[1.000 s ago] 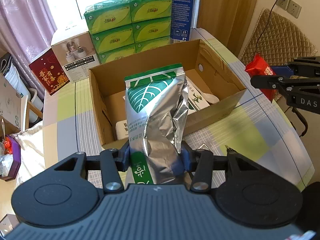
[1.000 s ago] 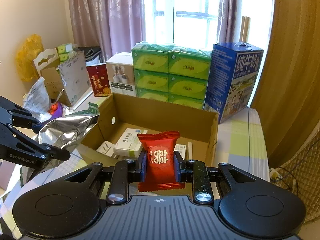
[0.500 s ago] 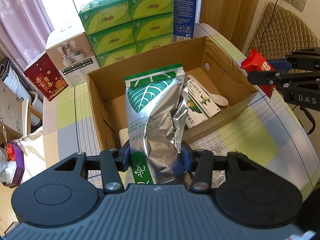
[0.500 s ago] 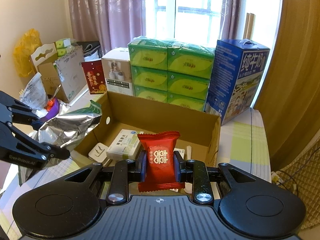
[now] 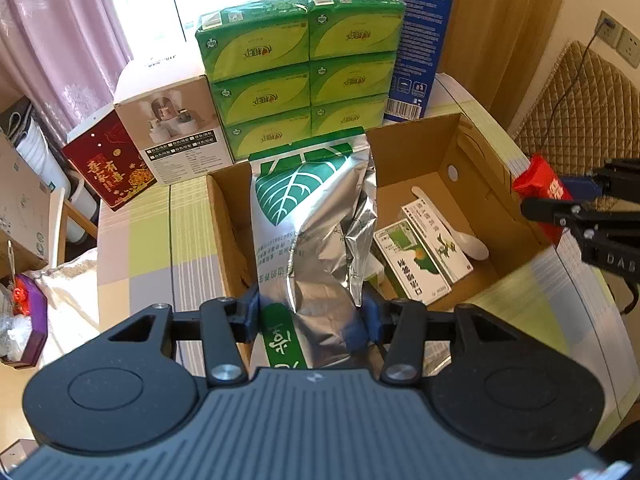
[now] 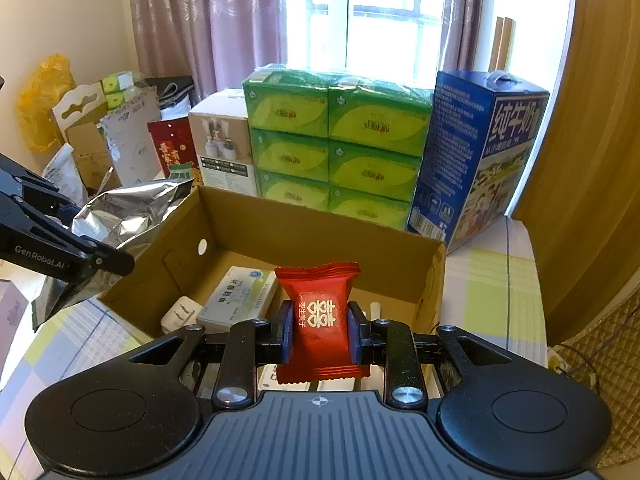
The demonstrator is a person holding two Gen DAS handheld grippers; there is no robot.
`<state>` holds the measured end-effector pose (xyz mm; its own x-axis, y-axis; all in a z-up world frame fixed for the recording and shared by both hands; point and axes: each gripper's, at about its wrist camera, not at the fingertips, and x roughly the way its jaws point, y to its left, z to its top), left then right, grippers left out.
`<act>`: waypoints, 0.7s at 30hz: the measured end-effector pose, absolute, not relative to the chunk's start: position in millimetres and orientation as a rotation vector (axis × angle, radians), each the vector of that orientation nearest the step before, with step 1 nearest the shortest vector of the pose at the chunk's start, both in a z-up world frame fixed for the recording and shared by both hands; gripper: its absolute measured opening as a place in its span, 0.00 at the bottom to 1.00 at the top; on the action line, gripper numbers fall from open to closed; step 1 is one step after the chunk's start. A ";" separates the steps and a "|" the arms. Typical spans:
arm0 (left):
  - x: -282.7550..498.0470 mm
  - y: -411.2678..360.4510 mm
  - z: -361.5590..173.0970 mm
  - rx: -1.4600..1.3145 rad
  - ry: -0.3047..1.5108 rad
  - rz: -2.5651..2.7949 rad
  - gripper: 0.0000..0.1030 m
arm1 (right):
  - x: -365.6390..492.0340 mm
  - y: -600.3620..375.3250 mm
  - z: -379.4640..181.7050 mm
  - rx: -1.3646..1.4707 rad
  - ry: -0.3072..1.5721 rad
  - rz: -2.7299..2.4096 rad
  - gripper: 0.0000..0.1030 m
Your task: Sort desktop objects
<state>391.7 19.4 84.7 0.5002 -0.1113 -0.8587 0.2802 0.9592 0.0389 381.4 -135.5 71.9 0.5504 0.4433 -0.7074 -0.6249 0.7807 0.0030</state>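
Both grippers moved nearer cardboard box (image 5: pixel 472 152): left gripper (image 5: pixel 310 312) pinching foil bag (image 5: pixel 316 216) over left end; right gripper (image 6: pixel 318 330) clamping red candy packet (image 6: pixel 318 312) over right edge

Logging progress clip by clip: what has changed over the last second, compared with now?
Both grippers have advanced toward the cardboard box: the left gripper carried the foil bag over its near wall, and the right gripper brought the red candy packet up to its rim. Both grips stay shut; the box contents look unmoved.
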 end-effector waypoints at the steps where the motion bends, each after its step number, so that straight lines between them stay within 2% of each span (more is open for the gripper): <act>1: 395.2 18.6 82.8 0.183 1.022 -0.239 0.42 | 383.7 -134.5 70.1 -0.263 0.759 0.639 0.23; 21: 434.5 20.4 38.3 0.146 1.054 -0.206 0.42 | 412.7 -127.6 37.2 -0.261 0.807 0.616 0.23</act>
<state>434.5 20.4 38.3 0.4771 -0.0985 -0.8733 0.2381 0.9710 0.0206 412.7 -127.6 37.2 0.5302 0.4135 -0.7402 -0.6052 0.7960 0.0111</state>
